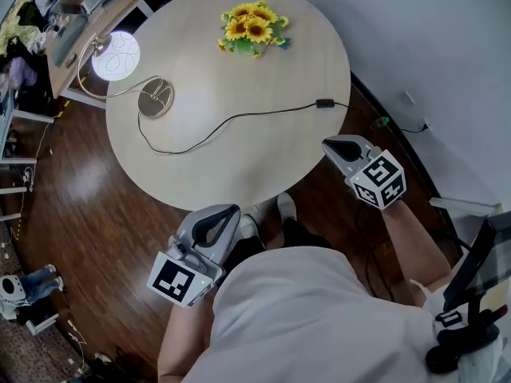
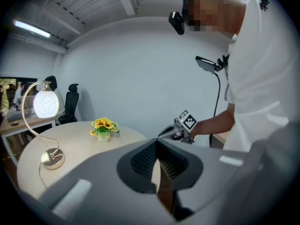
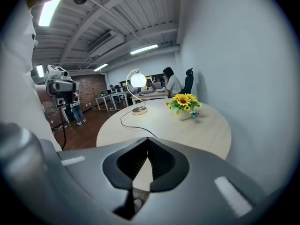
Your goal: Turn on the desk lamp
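The desk lamp stands at the left side of the round table (image 1: 263, 158); its round globe (image 1: 116, 55) glows white above a metal base (image 1: 155, 98). A black cord runs from the base across the tabletop to an inline switch (image 1: 324, 103) near the right edge. My left gripper (image 1: 229, 212) is shut and empty, held off the table's near edge. My right gripper (image 1: 328, 144) is also shut and empty, beside the table's right edge, a little below the switch. The lit globe (image 2: 46, 104) shows in the left gripper view, and the lamp (image 3: 137, 80) in the right gripper view.
A small pot of sunflowers (image 1: 254, 28) stands at the table's far side. A wooden desk (image 1: 80, 22) with clutter lies beyond the lamp. A white wall runs along the right, with cables on the dark wood floor (image 1: 96, 230).
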Demonstrator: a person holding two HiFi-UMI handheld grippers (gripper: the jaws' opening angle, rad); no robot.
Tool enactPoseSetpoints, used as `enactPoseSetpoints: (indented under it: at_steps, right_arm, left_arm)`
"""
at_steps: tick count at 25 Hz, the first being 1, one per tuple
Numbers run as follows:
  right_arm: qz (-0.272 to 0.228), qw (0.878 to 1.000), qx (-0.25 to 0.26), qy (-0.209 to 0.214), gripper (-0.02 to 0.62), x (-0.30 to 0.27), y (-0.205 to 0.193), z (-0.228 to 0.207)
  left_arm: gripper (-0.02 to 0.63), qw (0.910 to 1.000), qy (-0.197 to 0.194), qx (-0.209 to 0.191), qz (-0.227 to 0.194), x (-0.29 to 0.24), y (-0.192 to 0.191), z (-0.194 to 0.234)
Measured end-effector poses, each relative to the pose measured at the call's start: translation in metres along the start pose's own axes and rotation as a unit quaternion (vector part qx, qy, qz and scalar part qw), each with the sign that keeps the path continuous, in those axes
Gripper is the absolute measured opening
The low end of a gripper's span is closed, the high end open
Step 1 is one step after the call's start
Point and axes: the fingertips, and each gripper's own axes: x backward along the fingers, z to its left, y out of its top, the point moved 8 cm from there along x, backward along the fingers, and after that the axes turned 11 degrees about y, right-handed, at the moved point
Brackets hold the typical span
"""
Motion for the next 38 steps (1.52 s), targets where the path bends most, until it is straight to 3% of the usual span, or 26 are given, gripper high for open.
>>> enactPoseSetpoints:
  at_steps: [10,19,26,31,38]
  right_arm:
    - [-0.059,0.997,0.025,-0.031,0.003,0.042,0.012,0.107]
    - [-0.084,0.994,0.056,-0.047,0.005,0.029,-0.014,0.293]
    - [-0.083,0.994,0.007,-0.070,0.006,0.038,-0.050,0.426]
    - [-0.113,0.990,0.001,-0.089,0.014,0.063,-0.053,0.467]
    - [-0.122,0.987,0.035,-0.100,0.015,0.106,-0.070,0.517]
  left_arm:
    - [0.017,0.9971,-0.060,-0.034,-0.032,0.051,-0.013,-0.034]
    - [0.017,0.9918,-0.099,-0.037,-0.072,0.199,-0.078,-0.058]
    - [0.017,0.9904,-0.125,-0.035,-0.050,0.296,-0.127,-0.078]
    - [0.017,0.9898,-0.127,-0.037,-0.054,0.332,-0.138,-0.099]
    - [0.017,0.9884,-0.135,-0.034,-0.061,0.357,-0.147,-0.151]
